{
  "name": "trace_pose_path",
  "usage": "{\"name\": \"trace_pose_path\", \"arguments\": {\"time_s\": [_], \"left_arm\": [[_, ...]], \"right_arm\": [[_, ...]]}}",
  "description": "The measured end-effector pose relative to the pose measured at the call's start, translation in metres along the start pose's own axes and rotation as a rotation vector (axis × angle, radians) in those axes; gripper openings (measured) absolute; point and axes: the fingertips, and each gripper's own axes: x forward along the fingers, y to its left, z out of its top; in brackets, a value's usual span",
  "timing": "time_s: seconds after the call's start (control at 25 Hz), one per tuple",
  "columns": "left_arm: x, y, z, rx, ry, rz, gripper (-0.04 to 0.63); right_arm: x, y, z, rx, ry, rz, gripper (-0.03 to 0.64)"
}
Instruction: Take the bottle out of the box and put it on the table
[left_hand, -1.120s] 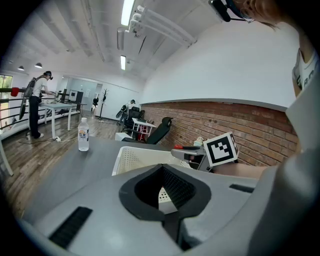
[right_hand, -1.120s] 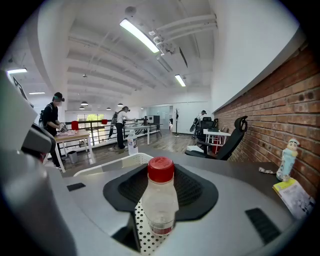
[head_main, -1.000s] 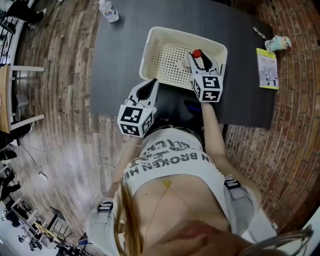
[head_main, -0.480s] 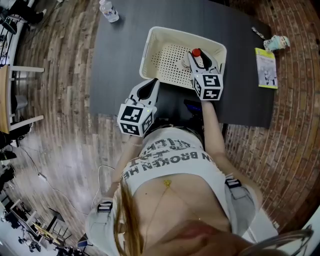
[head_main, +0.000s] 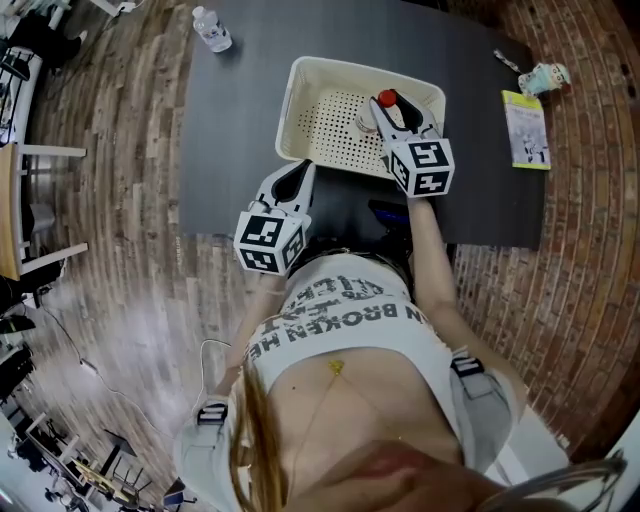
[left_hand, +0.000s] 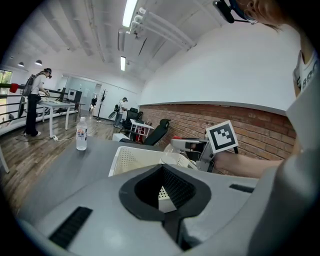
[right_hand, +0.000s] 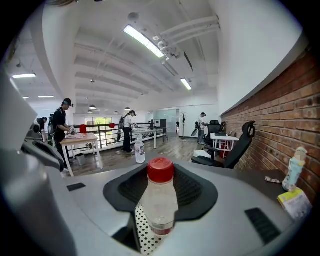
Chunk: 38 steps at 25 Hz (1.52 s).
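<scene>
A clear bottle with a red cap (head_main: 386, 100) (right_hand: 161, 172) stands upright between the pads of my right gripper (head_main: 392, 118) (right_hand: 160, 200), which is shut on its body. The bottle hangs above the right part of a cream perforated basket (head_main: 300, 80) (right_hand: 142, 225) on the dark table (head_main: 240, 110). My left gripper (head_main: 298, 172) (left_hand: 167, 192) rests at the basket's (left_hand: 132, 157) near left corner with its jaws together. Nothing is seen gripped in it; a bit of white basket shows through the hollow of its pads.
A second water bottle (head_main: 212, 28) (left_hand: 81, 134) stands at the table's far left corner. A green booklet (head_main: 525, 128) and a small pale bottle (head_main: 548, 76) (right_hand: 295, 167) lie at the far right. Brick floor surrounds the table; a chair (head_main: 20, 200) stands to the left.
My right gripper has risen with the bottle, so the bottle now sits higher over the basket. The left gripper has kept its place.
</scene>
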Motion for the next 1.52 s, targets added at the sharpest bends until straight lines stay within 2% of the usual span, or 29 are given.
{"name": "trace_pose_path", "arguments": {"time_s": [0.72, 1.52], "left_arm": [[0.002, -0.008, -0.008, 0.002, 0.012, -0.020, 0.005], [0.001, -0.021, -0.009, 0.015, 0.010, -0.033, 0.005]], "right_arm": [[-0.049, 0.016, 0.077, -0.039, -0.051, 0.057, 0.153], [-0.065, 0.022, 0.089, -0.056, -0.064, 0.083, 0.153]]}}
